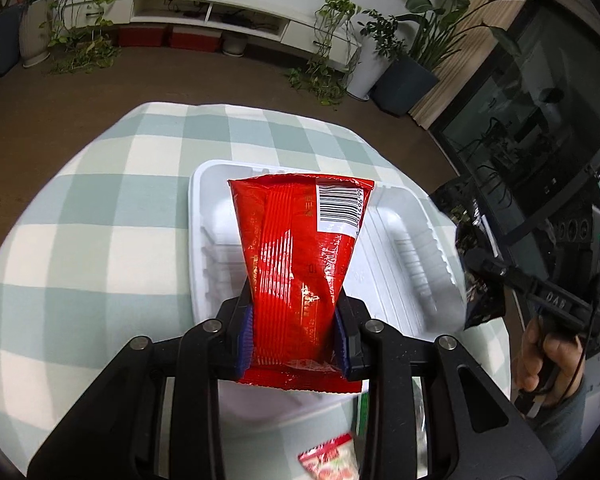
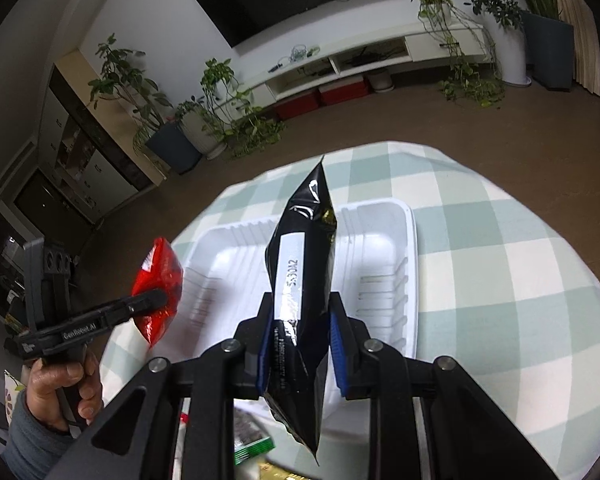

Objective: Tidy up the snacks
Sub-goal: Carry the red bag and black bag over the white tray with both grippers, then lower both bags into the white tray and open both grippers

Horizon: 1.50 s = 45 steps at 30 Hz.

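My left gripper (image 1: 296, 328) is shut on a red snack packet (image 1: 300, 248) with a barcode label and holds it above the near part of a white plastic tray (image 1: 384, 248). My right gripper (image 2: 300, 344) is shut on a black snack packet (image 2: 304, 272) with a white label and holds it above the same tray (image 2: 380, 248). In the right wrist view the left gripper (image 2: 156, 304) and the red packet (image 2: 160, 284) show at the tray's left. In the left wrist view the right gripper (image 1: 484, 272) and the black packet (image 1: 472, 268) show at the tray's right. The tray looks empty.
The tray lies on a round table with a green and white checked cloth (image 1: 100, 200). More snack packets lie at the near edge: a red and white one (image 1: 332, 460) and a green one (image 2: 256, 448). Brown floor, potted plants and a TV shelf lie beyond.
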Each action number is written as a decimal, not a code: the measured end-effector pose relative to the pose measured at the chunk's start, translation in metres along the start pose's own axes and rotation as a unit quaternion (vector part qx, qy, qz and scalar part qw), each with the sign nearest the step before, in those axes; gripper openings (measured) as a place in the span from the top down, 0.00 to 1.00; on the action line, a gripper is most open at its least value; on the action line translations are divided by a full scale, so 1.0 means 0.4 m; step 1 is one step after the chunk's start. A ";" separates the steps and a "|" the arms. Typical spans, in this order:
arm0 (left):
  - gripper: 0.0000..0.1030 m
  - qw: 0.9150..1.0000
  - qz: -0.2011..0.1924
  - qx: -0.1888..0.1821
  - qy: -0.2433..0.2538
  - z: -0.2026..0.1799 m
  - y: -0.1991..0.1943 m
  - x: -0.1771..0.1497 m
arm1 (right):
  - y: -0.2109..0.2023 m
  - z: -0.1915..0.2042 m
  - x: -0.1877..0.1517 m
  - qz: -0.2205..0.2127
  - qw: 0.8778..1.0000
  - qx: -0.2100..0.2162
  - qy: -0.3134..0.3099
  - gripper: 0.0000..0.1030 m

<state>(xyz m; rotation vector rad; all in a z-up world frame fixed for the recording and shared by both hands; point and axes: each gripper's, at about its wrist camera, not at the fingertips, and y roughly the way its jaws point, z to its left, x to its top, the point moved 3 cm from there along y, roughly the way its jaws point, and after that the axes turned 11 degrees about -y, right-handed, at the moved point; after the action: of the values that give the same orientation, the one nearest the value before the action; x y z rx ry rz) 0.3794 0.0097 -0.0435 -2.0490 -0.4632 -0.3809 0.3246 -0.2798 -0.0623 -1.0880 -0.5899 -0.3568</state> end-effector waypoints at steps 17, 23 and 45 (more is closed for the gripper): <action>0.72 0.999 0.026 0.041 0.003 0.012 0.143 -0.020 | 0.089 -0.036 -0.073 0.058 0.998 -0.002 0.016 0.74; 0.69 0.998 0.033 0.056 0.016 0.013 0.157 -0.031 | 0.095 -0.038 -0.078 0.055 0.998 -0.006 0.013 0.74; 0.65 0.996 0.034 0.081 0.000 0.024 0.112 -0.114 | 0.103 -0.026 -0.070 0.046 0.998 -0.018 -0.026 0.71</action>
<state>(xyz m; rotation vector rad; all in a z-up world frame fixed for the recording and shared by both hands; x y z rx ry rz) 0.3611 -0.0105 -0.1022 -1.9026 -0.4097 -0.2925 0.3277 -0.2718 -0.1125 -1.1588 -0.5784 -0.2602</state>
